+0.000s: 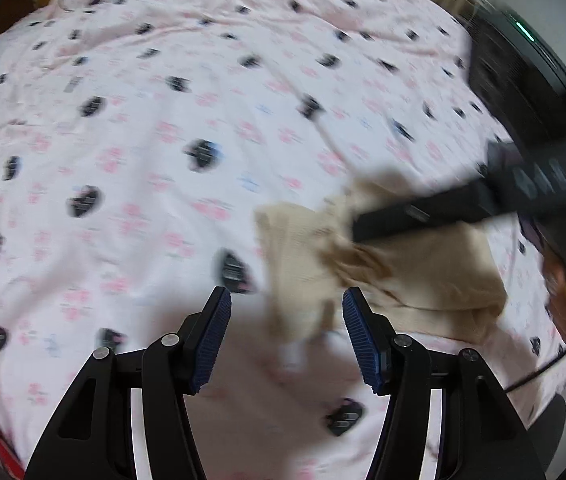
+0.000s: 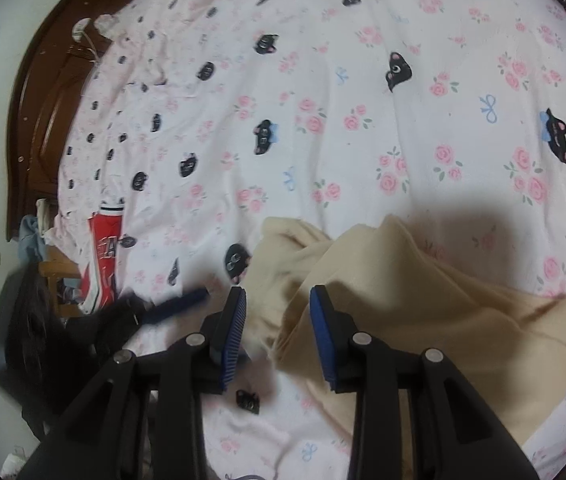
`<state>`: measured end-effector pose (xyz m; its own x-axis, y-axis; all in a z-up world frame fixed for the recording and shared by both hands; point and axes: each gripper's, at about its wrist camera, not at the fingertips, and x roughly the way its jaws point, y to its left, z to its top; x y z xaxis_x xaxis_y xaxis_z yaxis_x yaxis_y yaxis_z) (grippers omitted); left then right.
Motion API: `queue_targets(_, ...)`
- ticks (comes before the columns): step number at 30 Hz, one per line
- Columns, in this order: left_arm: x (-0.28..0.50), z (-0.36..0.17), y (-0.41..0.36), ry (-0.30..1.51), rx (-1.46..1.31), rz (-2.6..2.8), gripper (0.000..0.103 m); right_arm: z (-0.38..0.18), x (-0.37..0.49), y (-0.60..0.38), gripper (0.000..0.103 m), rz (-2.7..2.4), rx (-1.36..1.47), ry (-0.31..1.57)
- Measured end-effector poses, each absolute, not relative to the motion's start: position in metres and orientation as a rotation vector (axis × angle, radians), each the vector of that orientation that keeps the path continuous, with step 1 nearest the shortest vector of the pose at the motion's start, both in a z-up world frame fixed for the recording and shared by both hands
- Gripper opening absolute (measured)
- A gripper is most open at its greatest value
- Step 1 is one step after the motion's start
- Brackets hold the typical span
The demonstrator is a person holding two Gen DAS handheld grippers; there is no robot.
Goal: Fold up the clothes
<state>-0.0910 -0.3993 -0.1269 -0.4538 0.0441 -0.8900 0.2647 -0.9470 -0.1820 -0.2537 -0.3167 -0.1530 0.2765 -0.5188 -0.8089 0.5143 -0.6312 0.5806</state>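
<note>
A cream-beige garment (image 2: 423, 312) lies crumpled on the floral bedsheet (image 2: 323, 100), a pink-and-white cover printed with roses, bows and black cat faces that fills both views. In the right wrist view the right gripper (image 2: 277, 334) hangs just above the garment's near edge with its blue-padded jaws spread wide and nothing between them; a raised fold of the garment sits just beyond the right-hand pad, and the cloth spreads away from there across the sheet. In the left wrist view, which is blurred, the left gripper (image 1: 286, 338) is also spread wide and empty, over the sheet, with the garment (image 1: 383, 264) just beyond its right-hand pad. There the right gripper (image 1: 403, 220) reaches in as a dark bar whose tip is at the top of the bunched garment; whether it touches the cloth cannot be told. A red garment (image 2: 105, 252) with white lettering lies well apart from the beige one, at the sheet's edge near a dark wooden headboard (image 2: 43, 92).
</note>
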Motion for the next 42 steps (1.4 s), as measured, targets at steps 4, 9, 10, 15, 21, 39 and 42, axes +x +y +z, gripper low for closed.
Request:
queue_targets(4,-0.081,-0.125,-0.428,0.524,1.507,-2.48,0.053,-0.147,-0.243,-0.309,0.035,-1.499,1.662,-0.009)
queue_targets(9,-0.08,-0.127,-0.441,0.54,1.488,-2.463,0.053,-0.16,-0.229,-0.305,0.035,-1.488,1.685,0.013)
queue_targets(10,-0.081,-0.128,-0.439,0.532,1.493,-2.466,0.053,-0.164,-0.226,-0.306,0.035,-1.479,1.693,0.016)
queue_targets(15,-0.08,-0.128,-0.43,0.497,1.52,-2.471,0.053,-0.181,-0.218,-0.31,0.035,-1.477,1.721,0.043)
queue_targets(21,-0.082,-0.132,-0.426,0.474,1.535,-2.474,0.053,-0.169,-0.224,-0.295,0.041,-1.473,1.695,-0.023)
queue_targets(39,-0.107,-0.126,-0.357,0.316,1.542,-2.658,0.053,-0.137,-0.249,-0.144,0.067,-1.81,1.655,-0.162)
queue_targets(42,-0.11,-0.124,-0.348,0.297,1.527,-2.689,0.053,-0.147,-0.25,-0.126,0.067,-1.837,1.671,-0.207)
